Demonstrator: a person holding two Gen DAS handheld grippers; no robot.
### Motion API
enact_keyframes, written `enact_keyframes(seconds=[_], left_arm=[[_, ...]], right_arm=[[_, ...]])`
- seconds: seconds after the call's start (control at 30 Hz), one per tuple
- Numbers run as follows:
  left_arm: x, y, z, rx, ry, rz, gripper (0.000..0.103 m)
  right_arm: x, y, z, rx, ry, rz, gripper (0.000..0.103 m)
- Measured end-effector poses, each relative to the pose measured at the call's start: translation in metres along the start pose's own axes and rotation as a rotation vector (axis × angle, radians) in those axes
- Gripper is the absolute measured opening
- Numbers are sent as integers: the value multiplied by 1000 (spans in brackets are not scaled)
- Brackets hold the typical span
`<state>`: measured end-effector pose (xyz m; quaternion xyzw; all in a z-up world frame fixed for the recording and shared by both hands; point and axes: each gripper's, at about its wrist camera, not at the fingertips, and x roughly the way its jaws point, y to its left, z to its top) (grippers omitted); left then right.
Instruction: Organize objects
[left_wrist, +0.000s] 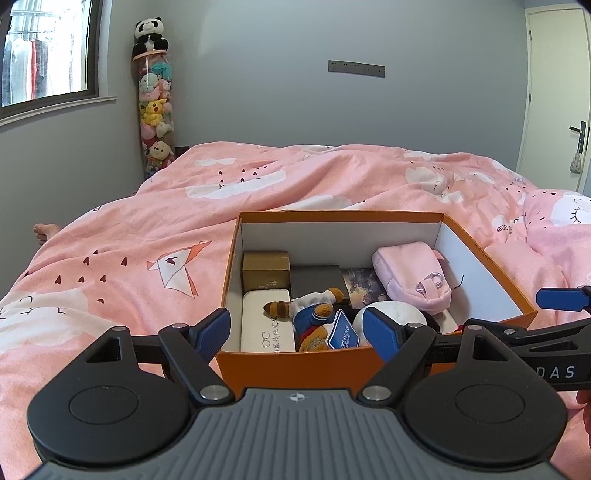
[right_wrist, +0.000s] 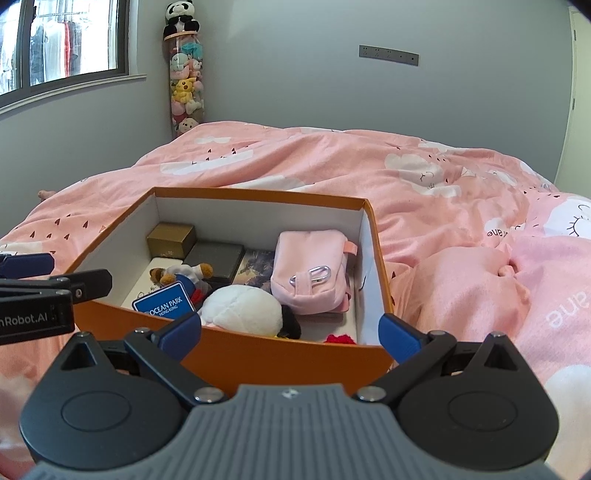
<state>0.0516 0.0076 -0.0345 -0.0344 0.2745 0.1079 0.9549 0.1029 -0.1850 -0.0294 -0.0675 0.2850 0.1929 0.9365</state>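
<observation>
Orange box (left_wrist: 325, 363) sits open on the pink duvet (left_wrist: 155, 221), near edge of the bed, directly ahead of both my grippers. White inside walls, no lid in view.

Contents, left wrist view: gold box (left_wrist: 265, 270) in the far left corner, dark grey box (left_wrist: 316, 280) just right of it, white glasses case (left_wrist: 267, 321) along the left wall in front of the gold box. Small plush doll (left_wrist: 308, 308) in blue and white lies across the middle, touching the glasses case. Blue tag (left_wrist: 343, 330) reading OCEAN PARK leans beside the doll. White round plush (right_wrist: 242, 306) sits at the near wall, right of the tag. Pink pouch (left_wrist: 412, 275) with a clear clip lies at the far right, partly over a printed card (left_wrist: 360, 286). Red item (right_wrist: 341, 339) at the near right corner, too hidden to tell what.

My left gripper (left_wrist: 297, 334) is wide open, holding nothing, at the box's near wall: left finger outside the near left corner, right finger in front of the white plush. My right gripper (right_wrist: 291, 332) is also wide open and holds nothing, jaws spanning the near right part of the box, right finger outside the right corner.

Far corner: clear tube of plush toys (left_wrist: 157, 114) with a panda (left_wrist: 149, 35) on top. Window (left_wrist: 48, 51) far left, door (left_wrist: 557, 92) far right.
</observation>
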Motion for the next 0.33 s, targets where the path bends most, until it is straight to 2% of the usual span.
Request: enact_keyframes(seconds=[0.33], left_arm=[[0, 0, -1, -1, 1, 0, 95]], right_arm=[[1, 1, -2, -7, 9, 2, 102]])
